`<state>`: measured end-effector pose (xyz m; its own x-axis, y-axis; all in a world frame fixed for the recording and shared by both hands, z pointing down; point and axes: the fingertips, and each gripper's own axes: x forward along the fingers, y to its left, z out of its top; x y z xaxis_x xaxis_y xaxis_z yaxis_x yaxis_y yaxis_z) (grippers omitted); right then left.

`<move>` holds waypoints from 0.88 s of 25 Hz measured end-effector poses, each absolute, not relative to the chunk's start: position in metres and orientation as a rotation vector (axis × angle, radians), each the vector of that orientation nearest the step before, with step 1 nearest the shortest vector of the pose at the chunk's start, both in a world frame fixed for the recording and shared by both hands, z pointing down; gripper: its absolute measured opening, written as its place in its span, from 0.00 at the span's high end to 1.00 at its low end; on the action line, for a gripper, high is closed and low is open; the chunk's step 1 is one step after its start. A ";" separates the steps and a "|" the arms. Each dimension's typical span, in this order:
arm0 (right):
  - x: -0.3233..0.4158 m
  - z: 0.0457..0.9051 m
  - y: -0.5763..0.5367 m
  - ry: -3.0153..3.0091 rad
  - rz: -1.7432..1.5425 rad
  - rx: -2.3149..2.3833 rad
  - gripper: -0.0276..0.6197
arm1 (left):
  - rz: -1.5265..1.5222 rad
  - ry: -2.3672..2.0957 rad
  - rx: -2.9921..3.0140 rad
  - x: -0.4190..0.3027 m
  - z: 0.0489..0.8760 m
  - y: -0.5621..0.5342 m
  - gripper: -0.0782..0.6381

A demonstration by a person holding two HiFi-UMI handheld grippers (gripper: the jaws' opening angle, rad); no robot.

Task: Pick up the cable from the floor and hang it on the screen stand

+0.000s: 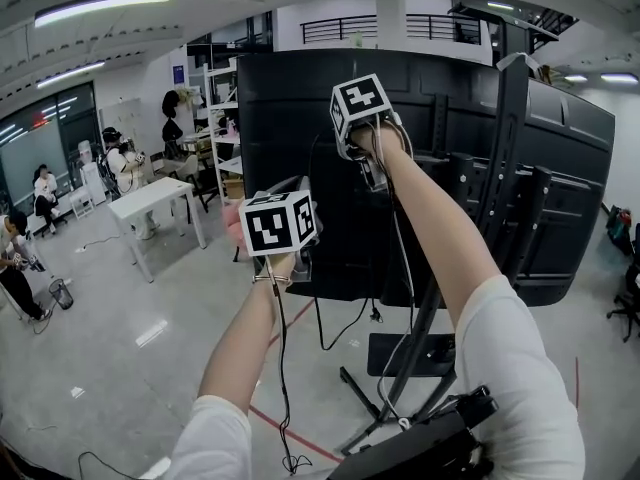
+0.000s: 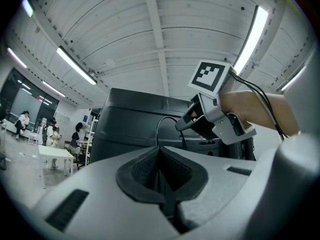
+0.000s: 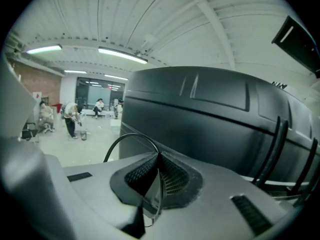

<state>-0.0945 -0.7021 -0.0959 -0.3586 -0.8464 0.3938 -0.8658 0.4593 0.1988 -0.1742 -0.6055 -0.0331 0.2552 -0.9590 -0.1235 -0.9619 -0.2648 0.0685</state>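
L gripper, R gripper both clamp cable, looped btwn them.

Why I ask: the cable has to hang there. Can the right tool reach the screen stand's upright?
Probably yes: the right tool, shut on the cable, is raised behind the screen, with no obstacle seen before the upright.

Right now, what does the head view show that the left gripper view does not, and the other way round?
Only the head view shows the stand base and the red tape line near it. Only the left gripper view shows the jaws of the left gripper shut on the thin black cable, which arcs upward. Both show the black back of the screen, the right gripper with its marker cube, and the white table.
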 end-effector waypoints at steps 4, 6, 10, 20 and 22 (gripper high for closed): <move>-0.122 -0.103 -0.708 -2.344 0.063 1.356 0.91 | 0.240 1.925 -2.470 -0.190 -0.027 -0.614 0.89; -0.131 -0.110 -0.713 -2.367 0.026 1.339 0.91 | 0.252 1.938 -2.475 -0.198 -0.025 -0.619 0.89; -0.130 -0.128 -0.723 -2.386 -0.074 1.361 0.91 | 0.272 1.950 -2.480 -0.207 -0.022 -0.618 0.89; -0.068 -0.147 -0.734 -2.436 -0.050 1.484 0.91 | 0.278 1.921 -2.475 -0.195 -0.028 -0.613 0.89; -0.049 -0.151 -0.732 -2.430 -0.056 1.525 0.91 | 0.275 1.896 -2.488 -0.183 -0.030 -0.613 0.89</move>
<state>-0.0491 -0.7319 -0.1507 -0.4083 -0.8889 0.2076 -0.8785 0.4445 0.1754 -0.1833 -0.6133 -0.0297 0.2558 -0.9566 -0.1395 -0.9568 -0.2711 0.1047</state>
